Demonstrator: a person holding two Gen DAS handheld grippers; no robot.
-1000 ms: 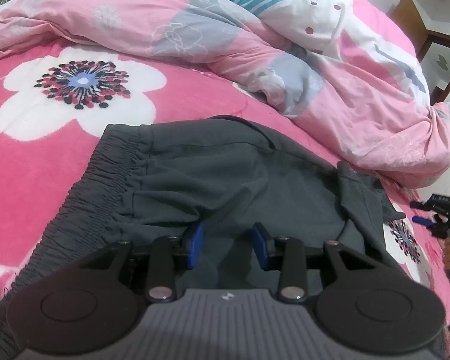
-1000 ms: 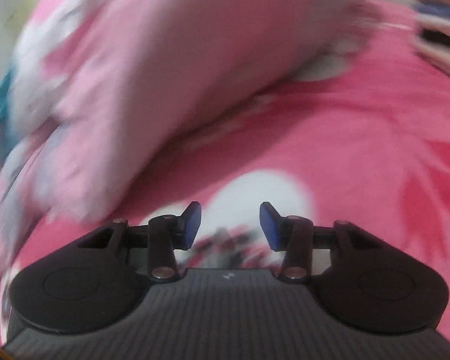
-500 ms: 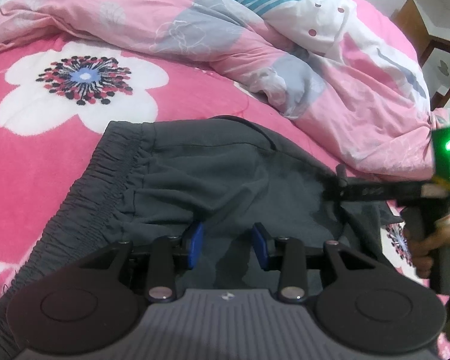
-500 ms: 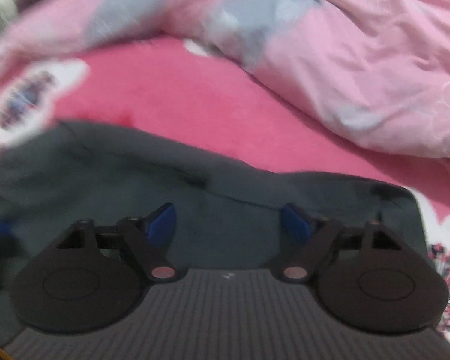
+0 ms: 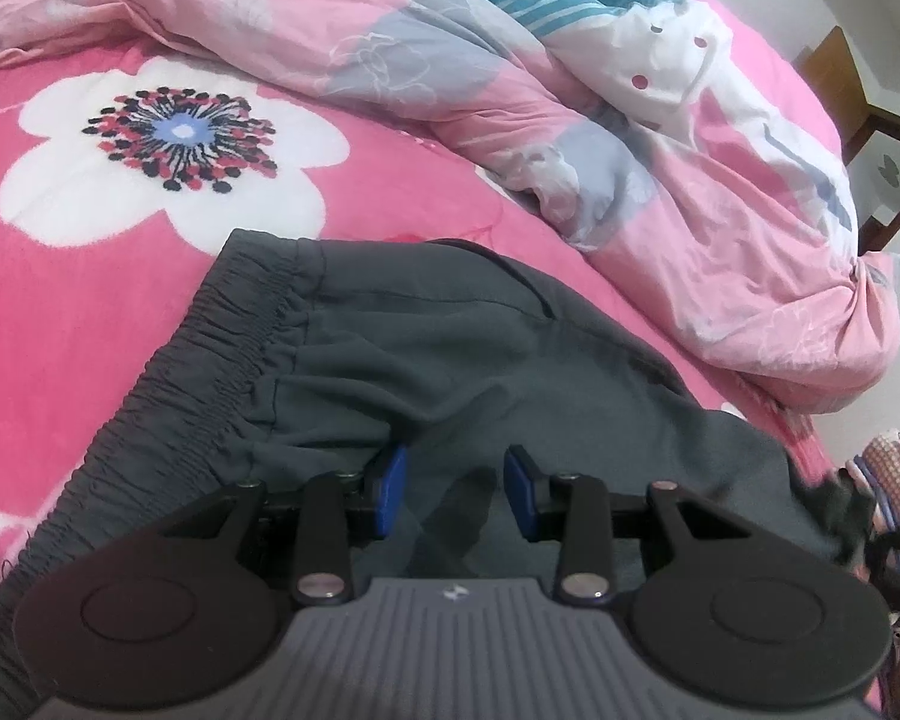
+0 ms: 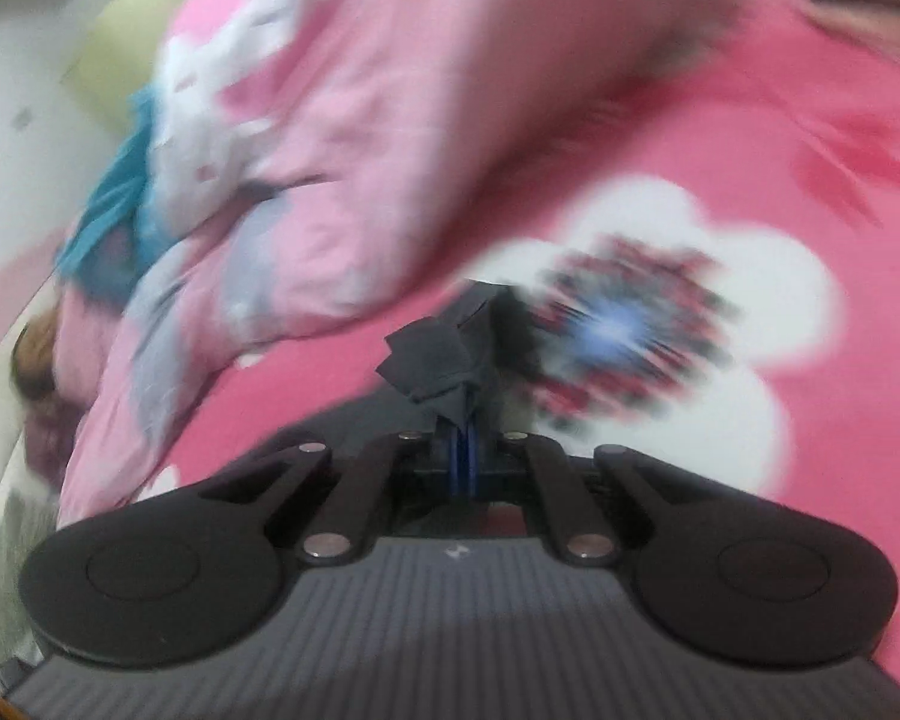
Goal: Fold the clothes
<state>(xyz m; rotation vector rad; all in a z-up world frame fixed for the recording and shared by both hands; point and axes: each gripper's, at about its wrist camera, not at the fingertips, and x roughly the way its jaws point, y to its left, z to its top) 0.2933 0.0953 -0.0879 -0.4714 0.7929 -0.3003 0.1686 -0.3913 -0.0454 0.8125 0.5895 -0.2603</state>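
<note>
Dark grey shorts (image 5: 462,378) with an elastic waistband lie on the pink flowered blanket (image 5: 120,276). My left gripper (image 5: 455,489) is open, low over the shorts near their middle, with grey fabric between and under its blue pads. In the blurred right wrist view, my right gripper (image 6: 465,444) is shut on a bunched corner of the grey shorts (image 6: 438,360), held above the pink blanket (image 6: 810,360).
A crumpled pink, white and teal duvet (image 5: 570,90) is heaped along the far side of the bed; it also shows in the right wrist view (image 6: 330,150). A wooden chair (image 5: 870,120) stands at the far right. Folded fabrics (image 5: 894,468) lie at the right edge.
My right gripper went from open over the shorts to shut on a corner of them, and swung away fast with it. My left gripper stays open in the same place.
</note>
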